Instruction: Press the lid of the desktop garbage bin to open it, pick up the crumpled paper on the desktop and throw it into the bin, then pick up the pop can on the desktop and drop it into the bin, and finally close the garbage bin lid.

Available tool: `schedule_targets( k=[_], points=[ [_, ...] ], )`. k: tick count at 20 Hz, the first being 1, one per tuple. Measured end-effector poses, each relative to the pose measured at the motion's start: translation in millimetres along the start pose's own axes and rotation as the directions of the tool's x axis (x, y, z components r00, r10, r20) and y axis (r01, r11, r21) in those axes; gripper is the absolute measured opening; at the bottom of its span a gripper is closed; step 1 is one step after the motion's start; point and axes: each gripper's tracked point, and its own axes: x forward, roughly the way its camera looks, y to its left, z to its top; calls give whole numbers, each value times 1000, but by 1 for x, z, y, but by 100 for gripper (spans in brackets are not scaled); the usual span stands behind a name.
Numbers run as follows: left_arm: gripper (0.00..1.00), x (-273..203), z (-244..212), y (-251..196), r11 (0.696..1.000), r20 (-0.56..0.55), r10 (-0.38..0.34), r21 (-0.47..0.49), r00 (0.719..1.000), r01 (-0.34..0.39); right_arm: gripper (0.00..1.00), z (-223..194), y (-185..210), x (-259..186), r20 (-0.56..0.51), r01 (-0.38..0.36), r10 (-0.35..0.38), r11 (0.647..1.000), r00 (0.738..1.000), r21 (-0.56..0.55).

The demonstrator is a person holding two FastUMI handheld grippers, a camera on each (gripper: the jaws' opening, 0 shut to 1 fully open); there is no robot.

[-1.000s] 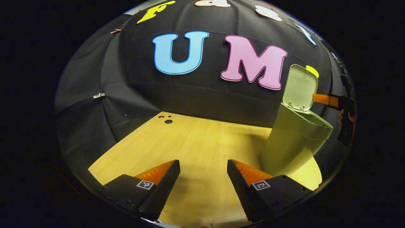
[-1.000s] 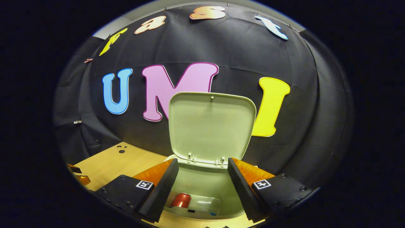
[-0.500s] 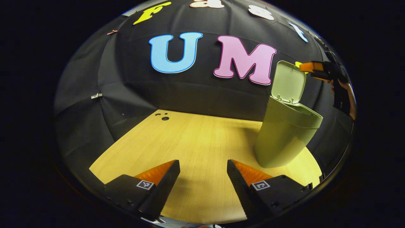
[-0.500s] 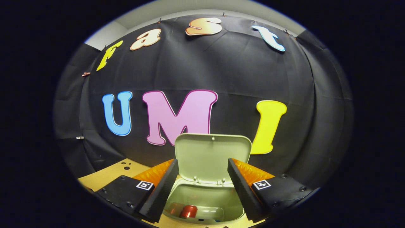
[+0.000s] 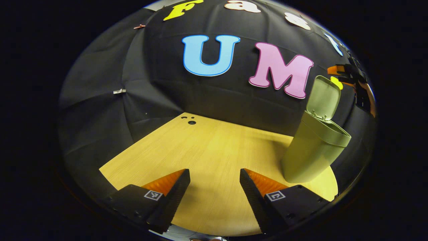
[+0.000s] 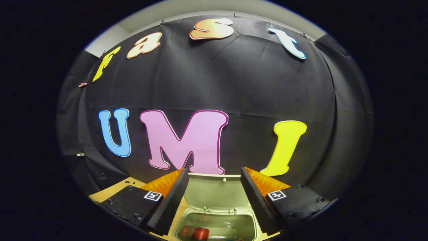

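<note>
We see the pale green bin (image 6: 217, 222) standing on the wooden desktop (image 5: 207, 150) with its lid (image 6: 215, 192) upright and the red pop can (image 6: 200, 233) inside, directly below our right gripper (image 6: 214, 201), whose fingers are spread apart around nothing, while our left gripper (image 5: 214, 197) hovers spread and empty over bare desktop to the bin's left.

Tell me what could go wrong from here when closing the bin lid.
1. The lid stands upright and the right tongs hover level with its top; pushing backward rather than forward and down won't shut it.
2. The bin is tall and sits near the table edge; a hard sideways push might tip it.
3. The can inside looks low, so jamming seems unlikely.
</note>
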Motion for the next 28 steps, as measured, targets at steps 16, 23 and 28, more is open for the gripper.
schedule_targets(
  k=[16, 23, 28],
  points=[
    [96, -1, 3, 29, 998, 14, 61, -29, 998, -61, 97, -32, -11, 67, -204, 33, -20, 998, 979, 60],
    [96, -4, -9, 24, 999, -2, 34, -36, 999, -34, 97, -39, -8, 38, -221, 21, -11, 999, 975, 40],
    [96, -6, -12, 17, 1000, -1, 4, -14, 1000, -4, 98, -53, -6, 6, -247, 2, -7, 1000, 969, -18]
  ],
)
